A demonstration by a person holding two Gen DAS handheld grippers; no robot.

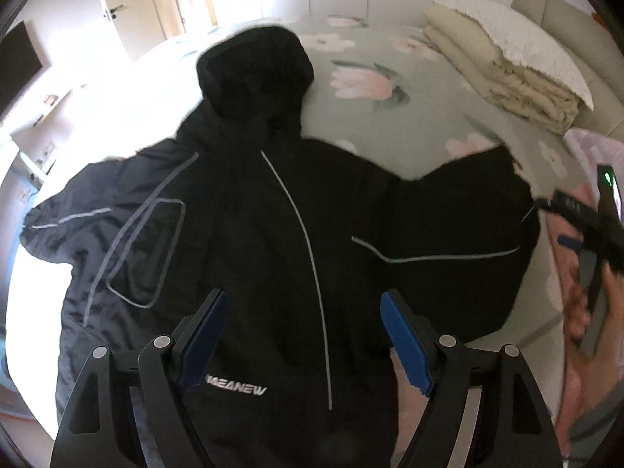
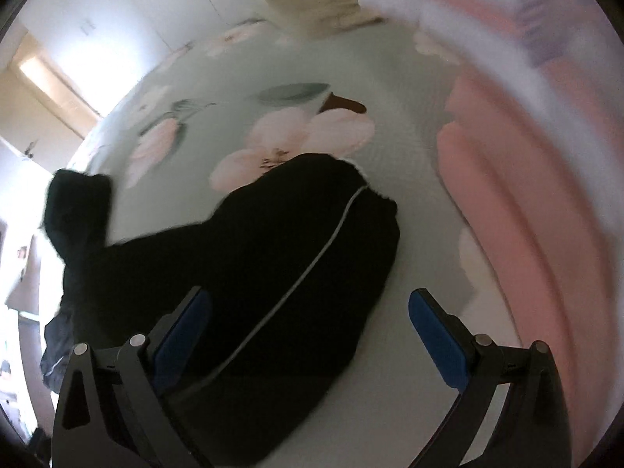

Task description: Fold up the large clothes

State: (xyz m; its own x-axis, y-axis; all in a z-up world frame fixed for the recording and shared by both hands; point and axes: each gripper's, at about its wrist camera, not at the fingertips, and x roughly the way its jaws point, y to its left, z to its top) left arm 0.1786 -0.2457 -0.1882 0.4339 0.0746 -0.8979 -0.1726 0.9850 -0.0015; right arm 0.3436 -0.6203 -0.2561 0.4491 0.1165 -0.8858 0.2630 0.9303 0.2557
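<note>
A large black hooded jacket (image 1: 273,214) with grey piping lies front up on the floral bed sheet (image 1: 390,89), hood at the far end, both sleeves spread out. My left gripper (image 1: 304,335) is open and empty above the jacket's lower front near the white logo. My right gripper (image 2: 308,331) is open and empty above the jacket's right sleeve (image 2: 273,241), which it looks along. The right gripper also shows at the right edge of the left wrist view (image 1: 585,226), next to the sleeve cuff.
A folded cream quilt (image 1: 507,66) sits at the far right of the bed. Pink bedding (image 2: 526,195) lies along the right side. A door (image 1: 117,7) and white wardrobe stand beyond the bed. The bed's left edge is in bright glare.
</note>
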